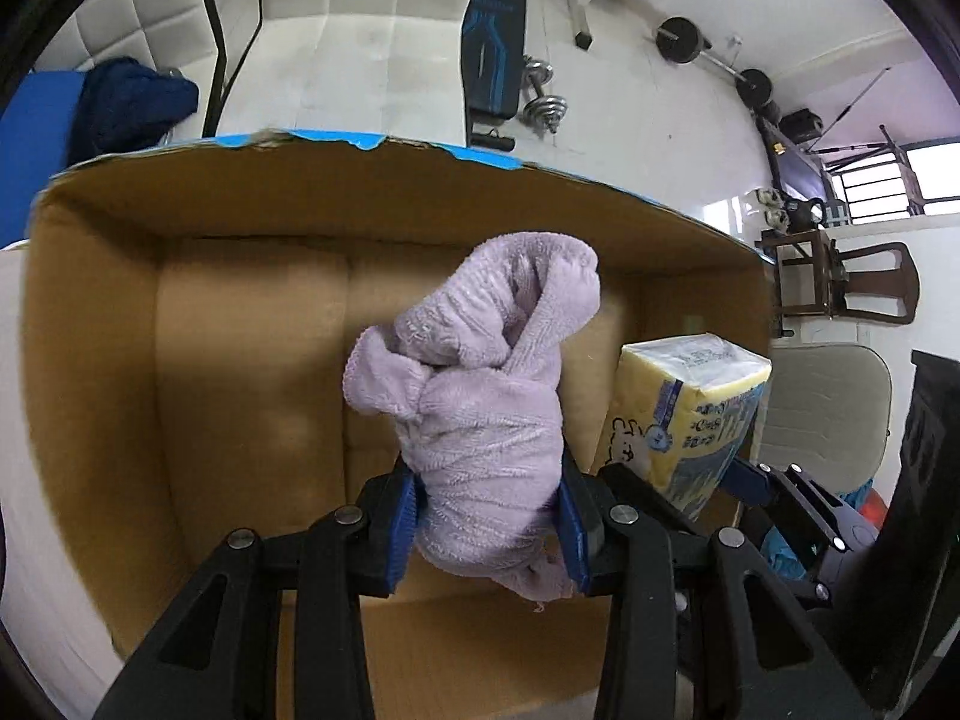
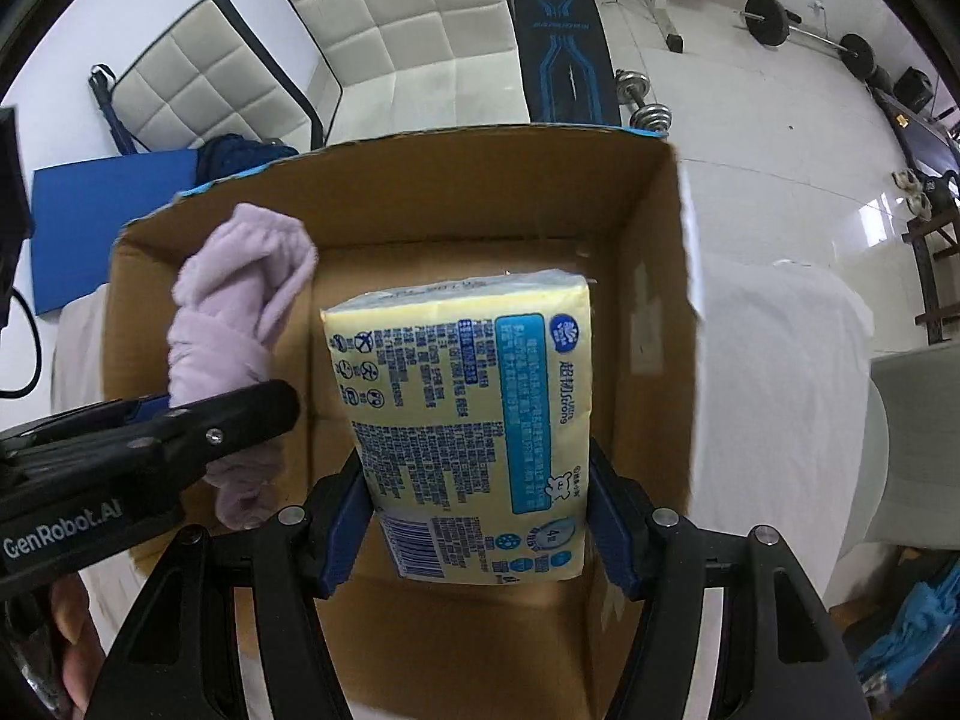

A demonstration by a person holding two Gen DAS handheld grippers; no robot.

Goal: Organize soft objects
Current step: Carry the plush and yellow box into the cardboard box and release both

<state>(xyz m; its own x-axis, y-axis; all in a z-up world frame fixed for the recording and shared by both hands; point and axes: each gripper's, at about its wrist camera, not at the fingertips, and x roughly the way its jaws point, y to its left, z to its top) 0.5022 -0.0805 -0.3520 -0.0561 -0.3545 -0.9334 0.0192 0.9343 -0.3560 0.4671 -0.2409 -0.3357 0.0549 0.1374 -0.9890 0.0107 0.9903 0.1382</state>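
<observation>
My left gripper [image 1: 489, 525] is shut on a bunched lilac towel [image 1: 480, 384] and holds it over the open cardboard box [image 1: 240, 204]. The towel [image 2: 231, 330] and the left gripper [image 2: 180, 438] also show in the right wrist view, at the box's left side. My right gripper [image 2: 474, 516] is shut on a yellow tissue pack [image 2: 462, 408] and holds it above the box [image 2: 456, 192], toward its right half. The pack [image 1: 684, 414] and the right gripper [image 1: 780, 492] appear at the right in the left wrist view. The box floor [image 1: 252, 396] looks bare.
The box sits on a white cloth surface [image 2: 780, 360]. Beyond it are a white quilted sofa [image 2: 390, 18], a dark blue garment [image 1: 132, 108], a blue mat [image 2: 102, 222], a weight bench [image 2: 564, 42] and dumbbells [image 1: 543, 99]. A chair [image 1: 822, 402] stands right.
</observation>
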